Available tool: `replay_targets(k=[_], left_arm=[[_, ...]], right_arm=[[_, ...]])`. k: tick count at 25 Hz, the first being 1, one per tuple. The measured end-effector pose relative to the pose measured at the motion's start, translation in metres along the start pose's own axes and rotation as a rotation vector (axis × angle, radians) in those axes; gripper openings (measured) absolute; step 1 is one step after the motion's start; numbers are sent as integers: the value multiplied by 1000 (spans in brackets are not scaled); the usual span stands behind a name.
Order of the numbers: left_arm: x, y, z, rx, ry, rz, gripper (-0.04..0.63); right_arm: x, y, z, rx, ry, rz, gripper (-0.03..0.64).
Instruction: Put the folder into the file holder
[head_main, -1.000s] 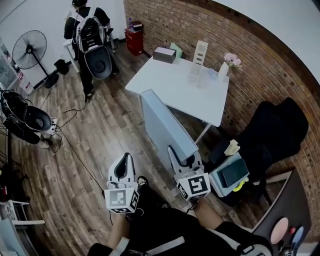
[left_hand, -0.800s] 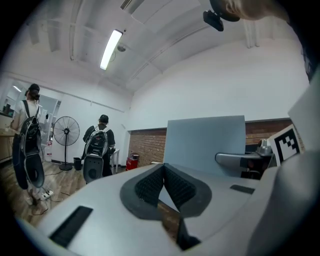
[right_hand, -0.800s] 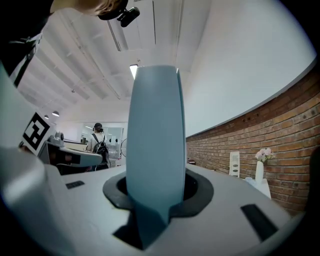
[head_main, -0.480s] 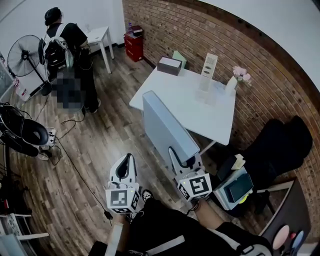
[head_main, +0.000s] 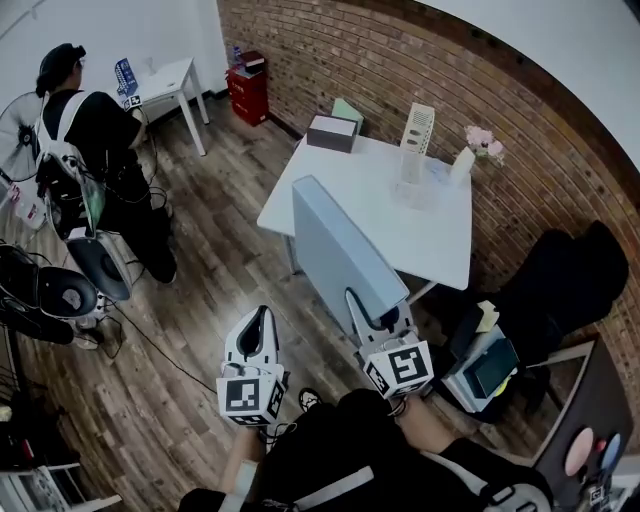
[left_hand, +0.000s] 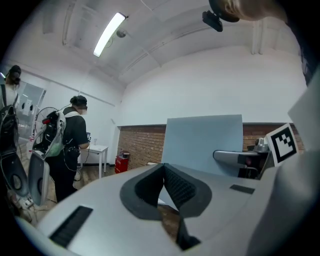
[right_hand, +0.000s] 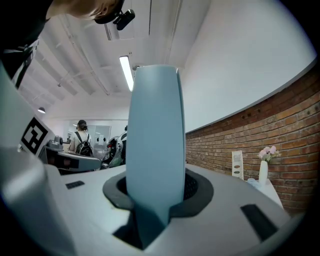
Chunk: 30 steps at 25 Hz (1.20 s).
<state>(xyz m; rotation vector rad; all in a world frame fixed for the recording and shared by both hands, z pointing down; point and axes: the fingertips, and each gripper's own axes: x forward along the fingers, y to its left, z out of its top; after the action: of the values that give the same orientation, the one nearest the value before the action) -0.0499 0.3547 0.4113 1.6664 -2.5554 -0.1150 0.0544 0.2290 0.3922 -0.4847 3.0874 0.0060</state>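
Note:
A large light blue folder (head_main: 335, 255) stands upright in the air with my right gripper (head_main: 380, 312) shut on its lower edge; in the right gripper view the folder (right_hand: 155, 145) rises between the jaws. The white slotted file holder (head_main: 415, 128) stands on the far side of the white table (head_main: 350, 195), also seen as the file holder (right_hand: 237, 164) by the brick wall. My left gripper (head_main: 255, 335) hangs to the left over the wooden floor, jaws shut with nothing between them. The left gripper view shows the folder (left_hand: 202, 142) ahead.
On the table sit a grey box (head_main: 331, 132), a vase of pink flowers (head_main: 463, 160) and a clear container (head_main: 418, 185). A black chair (head_main: 565, 275) stands right. A person (head_main: 95, 150) stands far left near a small white table (head_main: 170, 80).
The view has moved nearer the table. The person at far left has walked forward and left. The folder stays in my right gripper.

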Motion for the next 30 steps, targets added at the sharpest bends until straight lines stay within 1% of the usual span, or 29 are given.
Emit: replay_targets(k=[6,9,14,16,22,27,30], left_arm=[[36,0,-5,-10,11,-55,23],[60,4,-9,-19,20,-69,23],[116,9,-8,-19,9,-76,23],[142,3,-5,-20,7,-95,23],[227,-18,-4,-25,17,-180,23],[292,-65,-20,-22,70,-310,23],[324,-92,-28,-11,96,-369,23]], right_arm=[[17,-31,-6,-1,17,-67,143],[28,-50,-9,2,21,-99,143],[55,-90,-14,4,18,-124,143],[66,-110,-15,0,28,-137,143],[94,-171,-10,1,25,-201,143],[86,-232,-17,31,43,-326,143],[79,-268,-22,53,43,-387,143]])
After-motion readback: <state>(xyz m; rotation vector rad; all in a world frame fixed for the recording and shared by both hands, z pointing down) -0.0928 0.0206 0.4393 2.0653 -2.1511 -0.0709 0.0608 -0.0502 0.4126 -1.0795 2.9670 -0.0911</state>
